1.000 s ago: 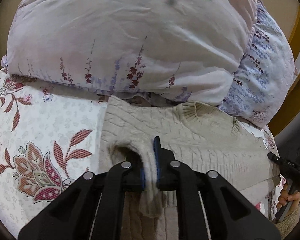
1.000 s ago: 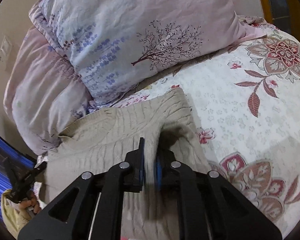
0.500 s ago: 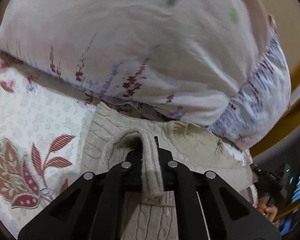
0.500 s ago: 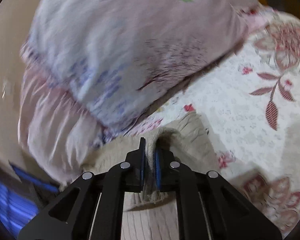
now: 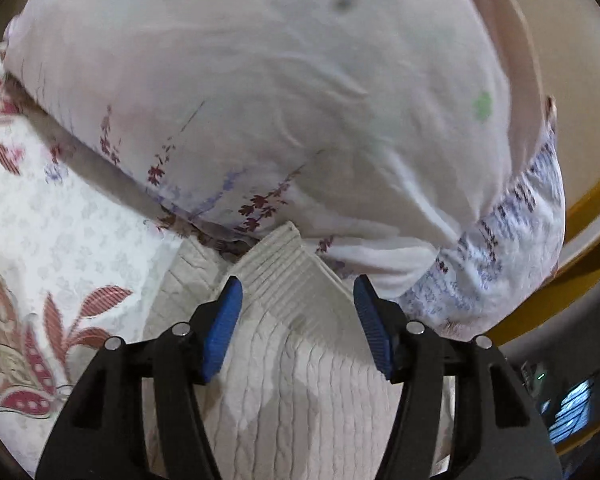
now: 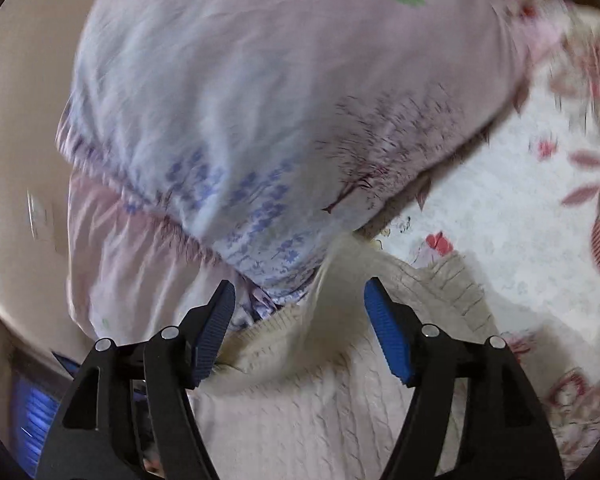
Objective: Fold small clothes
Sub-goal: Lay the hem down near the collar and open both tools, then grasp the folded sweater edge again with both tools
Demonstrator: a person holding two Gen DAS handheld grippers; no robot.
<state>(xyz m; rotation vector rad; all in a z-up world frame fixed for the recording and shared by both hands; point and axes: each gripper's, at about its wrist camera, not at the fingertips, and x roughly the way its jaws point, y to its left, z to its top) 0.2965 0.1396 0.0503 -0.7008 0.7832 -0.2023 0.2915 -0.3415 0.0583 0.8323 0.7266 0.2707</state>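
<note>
A beige cable-knit sweater (image 5: pixel 292 364) lies on the floral bedsheet (image 5: pixel 60 240), folded over itself, its ribbed edge (image 5: pixel 288 268) pointing at the pillows. My left gripper (image 5: pixel 296 312) is open just above it, blue pads either side of the ribbed edge, holding nothing. In the right wrist view the sweater (image 6: pixel 300 400) lies below my right gripper (image 6: pixel 300 320), which is open and empty; a flap of knit stands up between the pads. The right view is motion-blurred.
A large pale floral pillow (image 5: pixel 280 100) rests against the sweater's far edge, with a second lavender-print pillow (image 6: pixel 240 120) beside it. The sheet (image 6: pixel 520 220) extends to the right. A yellow wooden bed frame (image 5: pixel 588 208) stands at the right.
Both grippers carried the sweater's edge forward toward the pillows, then opened and let it go. The folded part now lies on the sweater.
</note>
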